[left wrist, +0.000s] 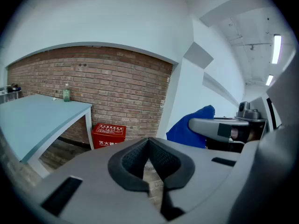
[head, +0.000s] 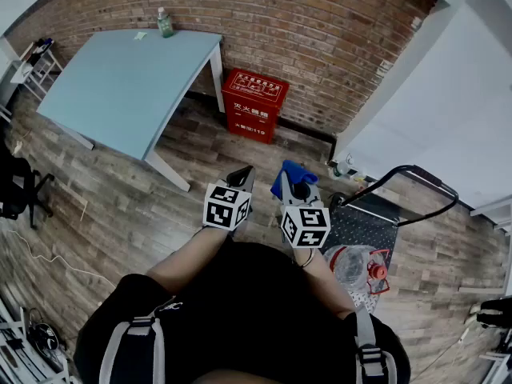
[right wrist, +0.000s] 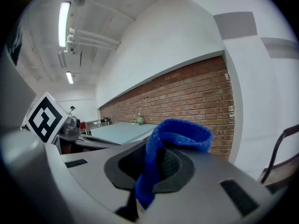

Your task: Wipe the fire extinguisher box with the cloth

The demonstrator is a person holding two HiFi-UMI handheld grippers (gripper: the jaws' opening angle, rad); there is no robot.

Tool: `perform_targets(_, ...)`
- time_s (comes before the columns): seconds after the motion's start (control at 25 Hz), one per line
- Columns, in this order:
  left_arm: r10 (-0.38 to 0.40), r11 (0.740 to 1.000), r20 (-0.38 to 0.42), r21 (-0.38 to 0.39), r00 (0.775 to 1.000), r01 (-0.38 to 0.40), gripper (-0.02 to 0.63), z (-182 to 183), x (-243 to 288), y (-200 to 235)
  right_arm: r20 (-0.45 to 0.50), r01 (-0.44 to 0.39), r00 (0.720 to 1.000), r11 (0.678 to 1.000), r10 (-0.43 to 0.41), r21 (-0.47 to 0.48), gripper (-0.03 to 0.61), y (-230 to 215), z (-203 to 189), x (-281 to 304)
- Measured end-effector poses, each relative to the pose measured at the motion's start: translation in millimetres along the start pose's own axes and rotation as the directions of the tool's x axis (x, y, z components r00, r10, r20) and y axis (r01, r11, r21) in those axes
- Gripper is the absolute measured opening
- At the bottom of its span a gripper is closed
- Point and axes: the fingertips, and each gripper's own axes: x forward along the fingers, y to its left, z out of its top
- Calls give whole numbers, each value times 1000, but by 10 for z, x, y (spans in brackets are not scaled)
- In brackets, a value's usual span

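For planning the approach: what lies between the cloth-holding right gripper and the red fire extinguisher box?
Only bare wood-plank floor, seen in the head view, separates the right gripper from the fire extinguisher box.

1. The head view looks steeply down from above the person onto the left gripper (head: 244, 172), the right gripper (head: 293, 182) and the floor (head: 120, 206).
2. The left gripper view sits low, close behind its jaws, and faces level toward the brick wall (left wrist: 117, 87). It shares the fire extinguisher box (left wrist: 108, 135) and the table (left wrist: 37, 120) with the head view.
3. The right gripper view tilts upward and shares the wall and table with both other views.
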Motion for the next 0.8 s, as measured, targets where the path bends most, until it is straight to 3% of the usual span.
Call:
perform_targets(0.56, -52, 999, -49, 0, 997, 52, -5, -48, 325, -21, -15, 51, 999, 998, -51, 35, 41, -257, -67, 160)
perform_targets(0.8, -102, 994, -19, -31, 995, 101, -6, 229, 763, 93, -37, 98, 995, 995, -97, 10, 41, -495, 34, 429)
